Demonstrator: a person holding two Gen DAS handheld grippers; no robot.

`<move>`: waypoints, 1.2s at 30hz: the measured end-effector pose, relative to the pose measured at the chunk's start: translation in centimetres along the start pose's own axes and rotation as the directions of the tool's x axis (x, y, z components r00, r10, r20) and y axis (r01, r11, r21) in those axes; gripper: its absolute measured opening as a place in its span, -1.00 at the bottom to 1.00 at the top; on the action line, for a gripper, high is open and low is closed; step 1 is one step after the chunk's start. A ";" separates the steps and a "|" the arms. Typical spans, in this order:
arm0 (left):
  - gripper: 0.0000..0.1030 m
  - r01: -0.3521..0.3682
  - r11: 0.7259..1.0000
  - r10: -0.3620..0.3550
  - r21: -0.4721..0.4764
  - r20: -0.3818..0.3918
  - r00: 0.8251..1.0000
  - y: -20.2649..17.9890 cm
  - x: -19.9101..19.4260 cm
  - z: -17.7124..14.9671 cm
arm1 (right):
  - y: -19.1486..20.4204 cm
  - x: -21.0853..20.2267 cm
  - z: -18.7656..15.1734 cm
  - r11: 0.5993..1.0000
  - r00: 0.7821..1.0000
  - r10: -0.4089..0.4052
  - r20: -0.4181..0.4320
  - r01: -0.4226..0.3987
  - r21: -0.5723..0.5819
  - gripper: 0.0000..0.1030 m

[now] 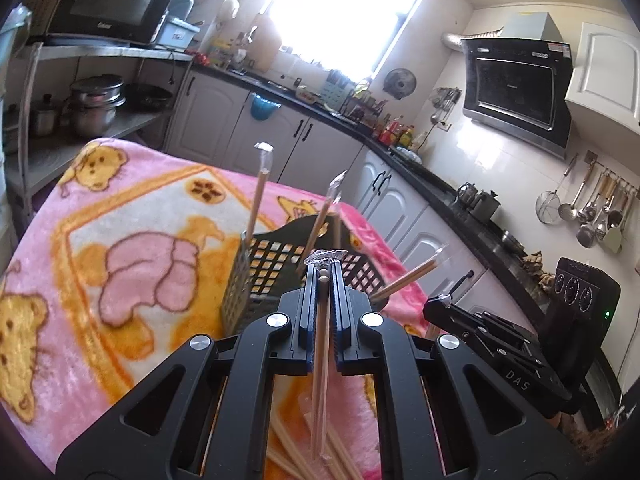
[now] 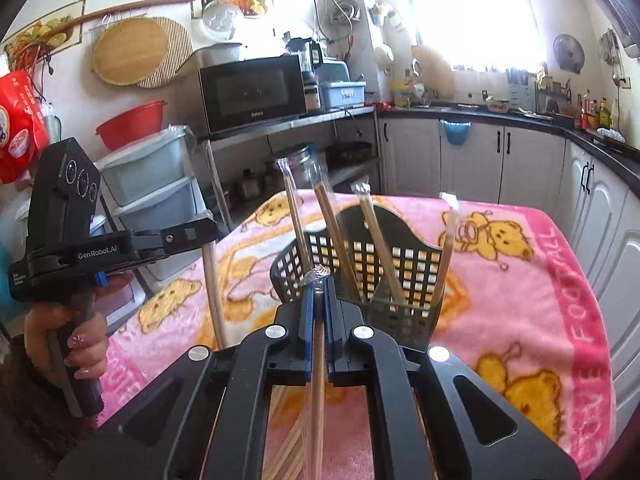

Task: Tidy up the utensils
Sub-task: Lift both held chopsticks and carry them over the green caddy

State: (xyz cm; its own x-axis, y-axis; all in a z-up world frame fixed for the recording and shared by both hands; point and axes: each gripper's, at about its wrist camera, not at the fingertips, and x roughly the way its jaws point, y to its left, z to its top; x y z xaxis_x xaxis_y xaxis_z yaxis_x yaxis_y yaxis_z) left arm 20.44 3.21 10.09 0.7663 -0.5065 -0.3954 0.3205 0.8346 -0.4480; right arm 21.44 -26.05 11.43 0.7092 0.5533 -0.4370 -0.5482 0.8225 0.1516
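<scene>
**Two Claws, Two Wrapped Chopstick Pairs**

On the left, the left gripper (image 1: 323,276) pinches wrapped chopsticks (image 1: 320,360) near their top. Over the pink blanket (image 2: 520,280), the right gripper (image 2: 319,280) pinches another wrapped pair (image 2: 318,380). They look light, stiff, slippery. The black basket (image 2: 400,264) stands just ahead.

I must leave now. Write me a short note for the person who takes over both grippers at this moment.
Left gripper: shut on one wrapped chopstick pair, above the table.
Right gripper: shut on another wrapped pair.
Black basket stands on the pink blanket; four wrapped pairs already stand in it.
Left to do: put both held pairs into the basket, then the loose pairs lying on the blanket under the grippers.
</scene>
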 end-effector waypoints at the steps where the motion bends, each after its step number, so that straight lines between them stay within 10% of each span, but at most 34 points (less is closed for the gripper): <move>1: -0.93 0.003 1.000 -0.003 0.003 0.004 1.000 -0.1 0.0 0.2 | 0.0 -0.2 0.3 1.000 1.000 0.000 0.009 0.000 -0.001 -0.91; 36: -0.93 -0.119 0.985 0.072 0.121 0.338 0.939 -2.5 -1.2 12.4 | -0.1 1.3 11.4 0.988 0.909 -0.050 0.413 0.105 -0.111 -0.91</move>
State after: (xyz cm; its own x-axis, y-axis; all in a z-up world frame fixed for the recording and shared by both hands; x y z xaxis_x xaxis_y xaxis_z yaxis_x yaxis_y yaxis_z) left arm 25.58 4.44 21.64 0.9302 -0.3422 -0.1327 0.2920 0.9090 -0.2973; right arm 27.44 -23.86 20.92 0.8556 0.5162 -0.0385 -0.5163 0.8564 0.0059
